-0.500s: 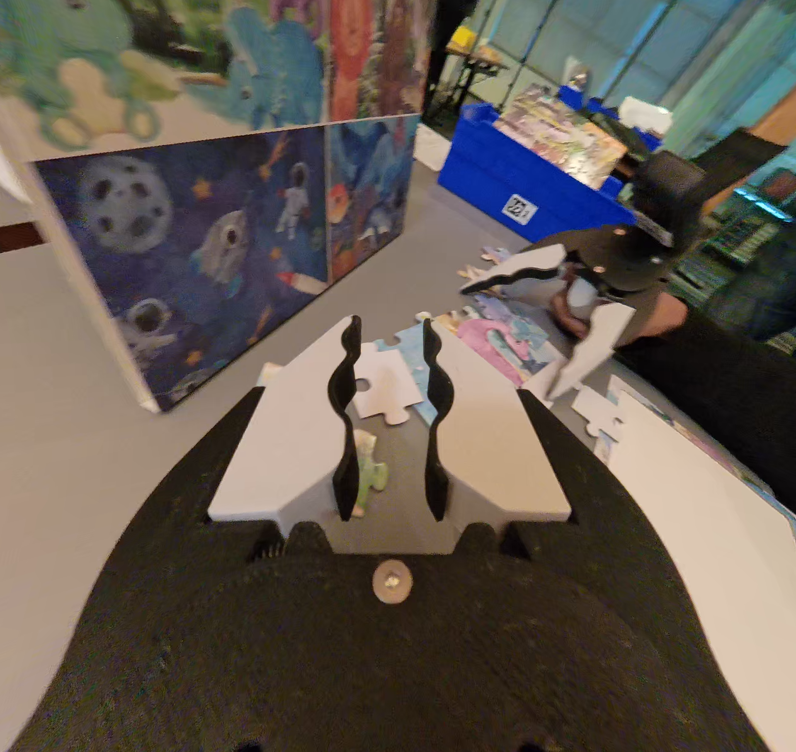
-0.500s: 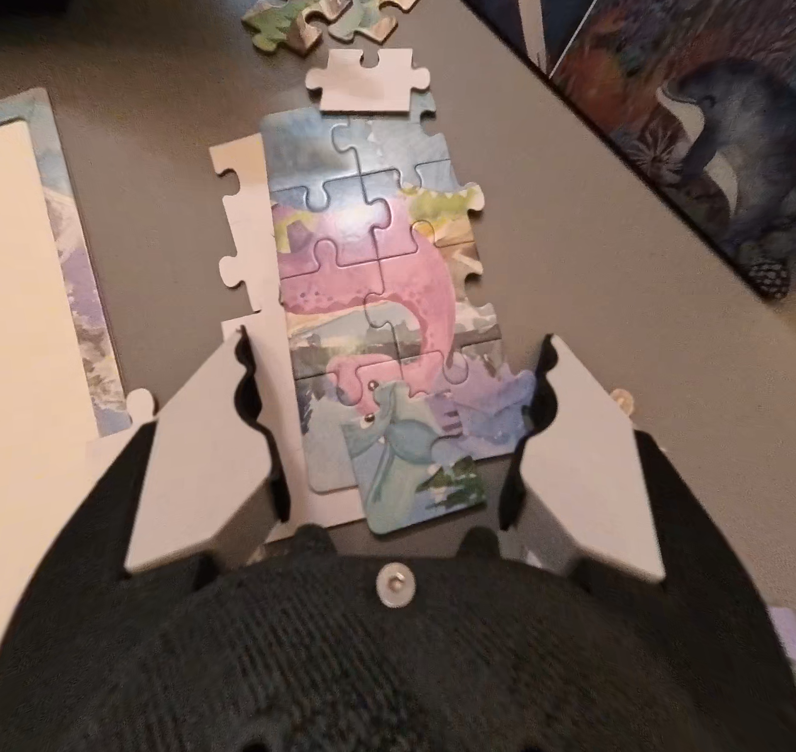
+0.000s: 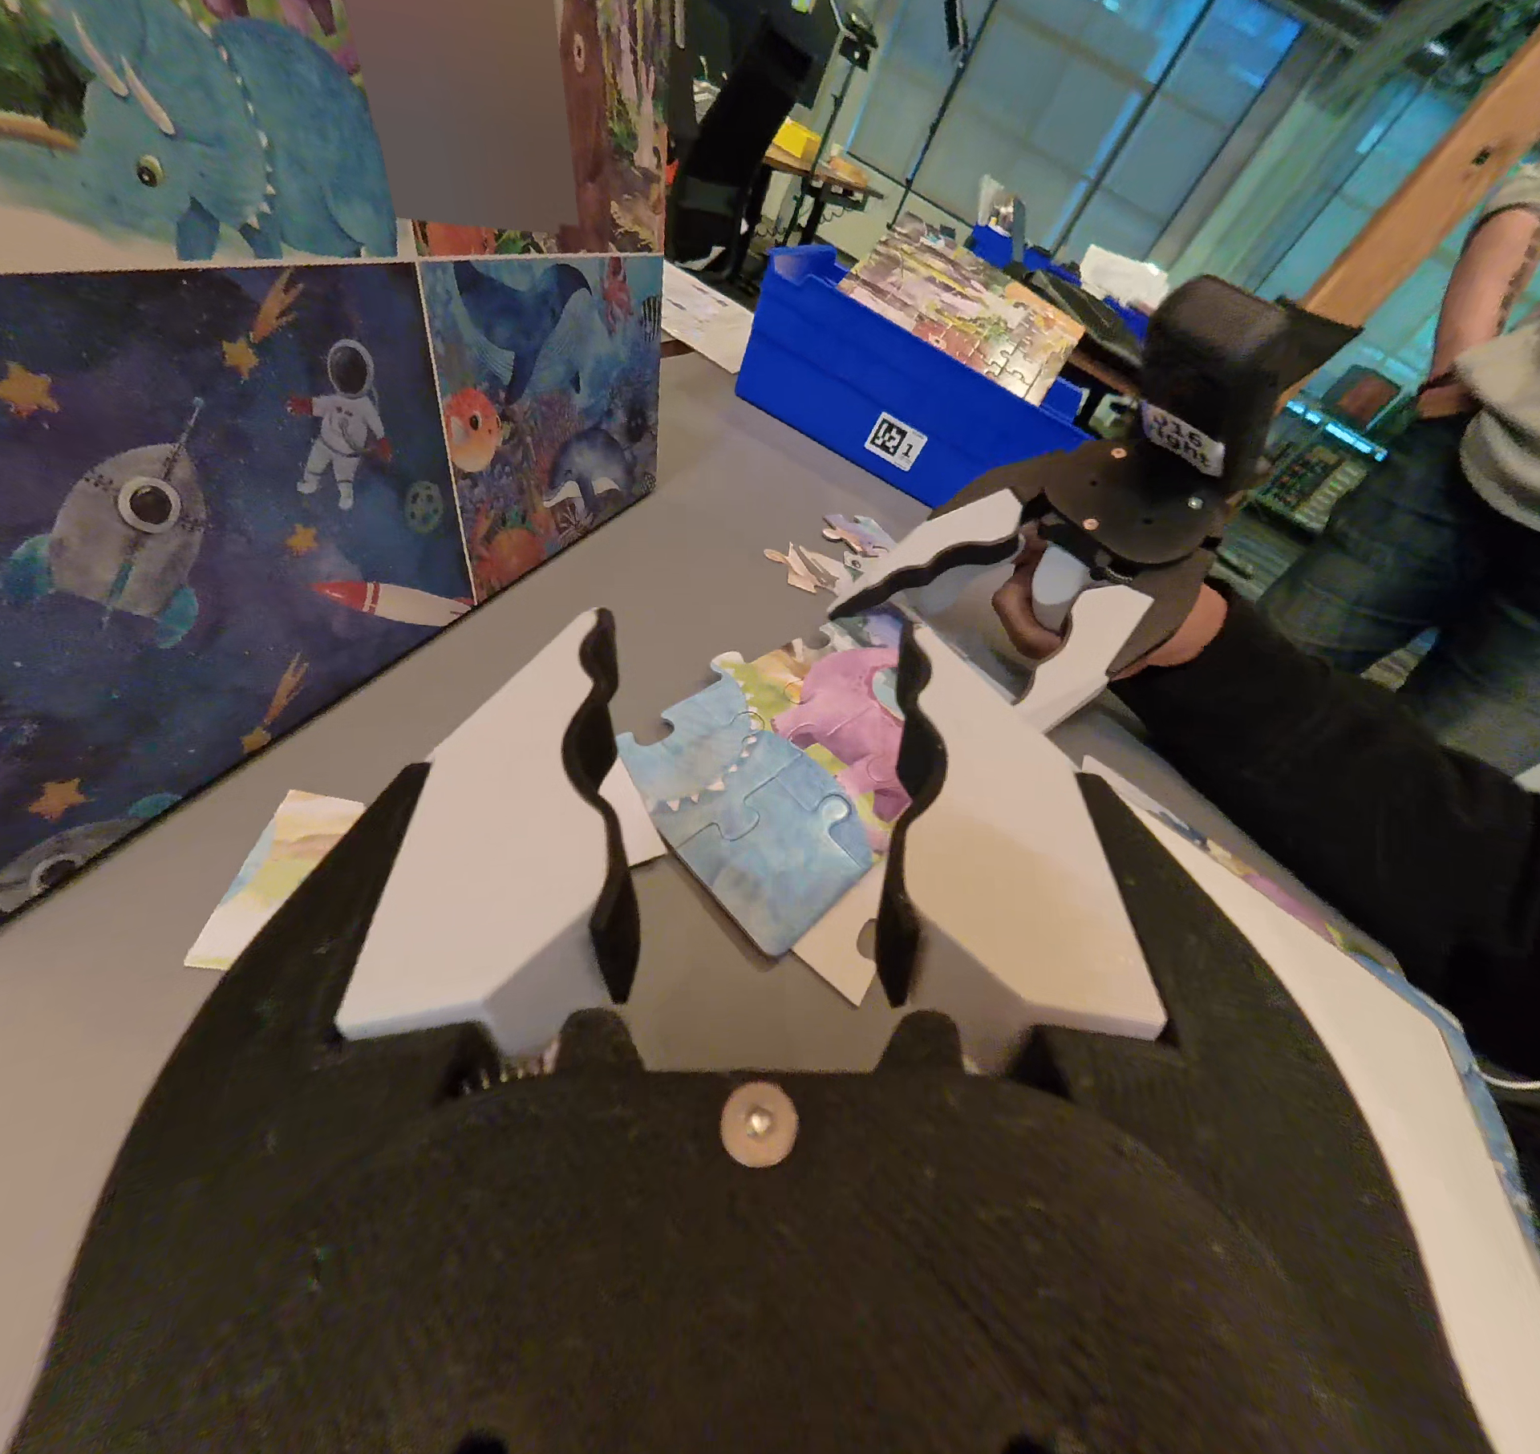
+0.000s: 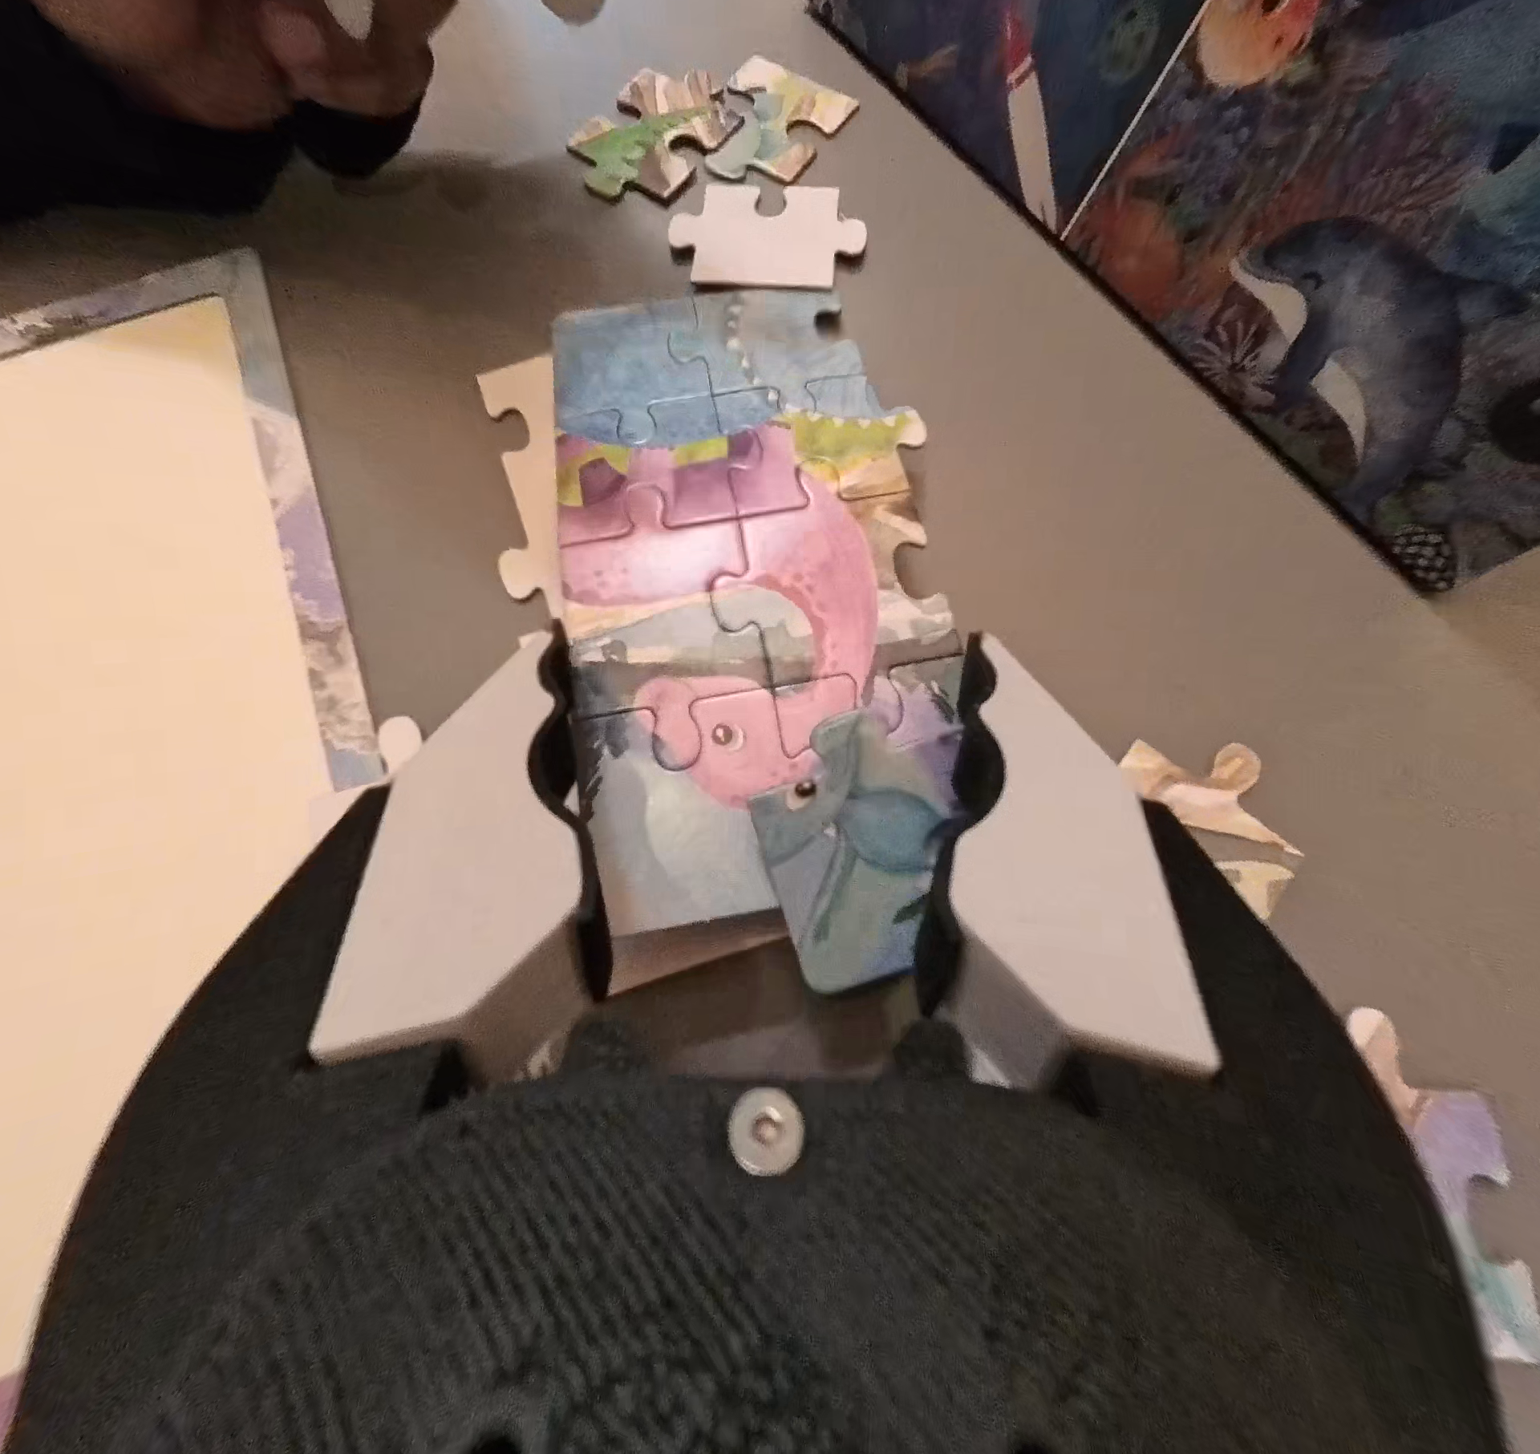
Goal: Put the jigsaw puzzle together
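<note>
A partly joined strip of jigsaw pieces [image 4: 708,547] with a pink and a blue dinosaur lies on the grey table [image 4: 1125,497]. My right gripper [image 4: 762,656] is open, and its jaws stand on either side of the strip's near end, close to its edges. A loose blue dinosaur piece [image 4: 850,872] lies skewed on that end. My left gripper [image 3: 752,631] is open and empty over the strip's blue far end [image 3: 750,797]. The right gripper also shows in the left wrist view [image 3: 1000,606], tilted above the strip.
Two coloured loose pieces [image 4: 708,131] and a face-down white one [image 4: 767,239] lie beyond the strip. More pieces [image 4: 1200,797] lie to the right. A puzzle frame board [image 4: 125,581] lies to the left. A picture box [image 3: 250,497] and a blue bin [image 3: 875,381] stand behind. A person [image 3: 1492,414] stands at the right.
My left gripper has opened wider and moved forward over the strip's blue end. My right gripper's jaws have narrowed around the strip's near end.
</note>
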